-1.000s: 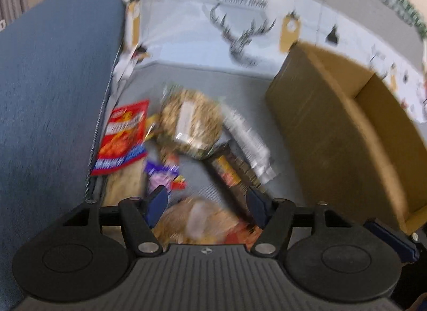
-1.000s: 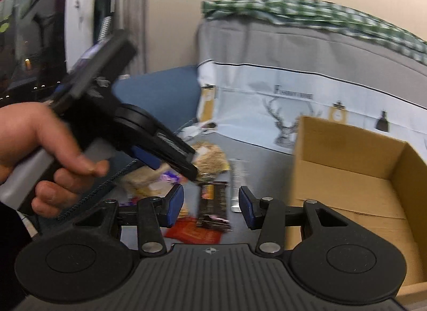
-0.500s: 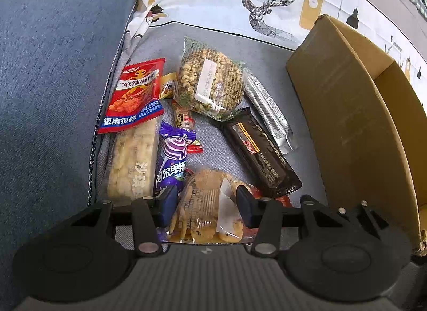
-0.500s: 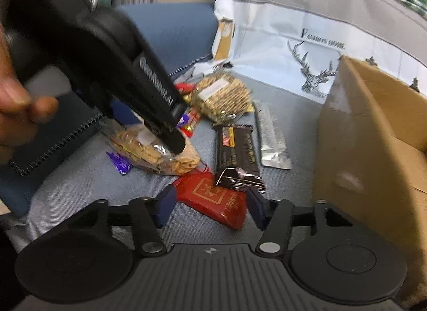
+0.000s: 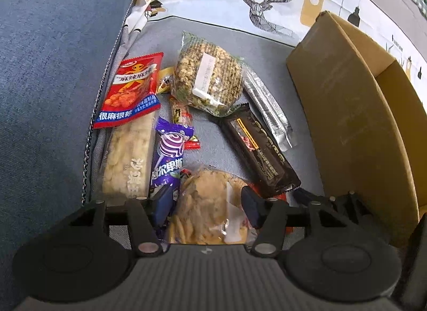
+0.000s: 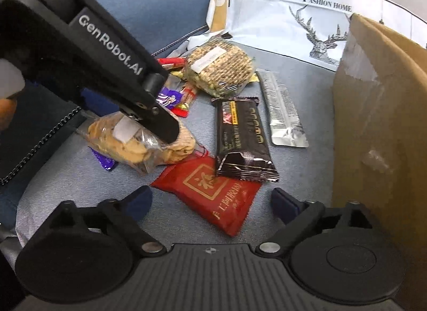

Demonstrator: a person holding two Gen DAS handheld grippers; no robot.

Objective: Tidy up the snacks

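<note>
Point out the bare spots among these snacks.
Bare grey cushion lies between the black chocolate bar and the cardboard box, and nearer the camera left of the red square packet. The clear cookie bag side is crowded.

grey cushion (image 5: 213,137) | snack packets (image 5: 208,78), cardboard box (image 5: 360,124)

Snacks are lying left of the cardboard box (image 6: 379,124). The cookie bag (image 6: 138,142) is sitting nearest, overlapping the flat packet (image 6: 213,193); the chocolate bar (image 6: 240,137) is resting on that packet, beside the foil bar (image 6: 283,108); the granola pack (image 6: 218,67) is lying behind.
</note>
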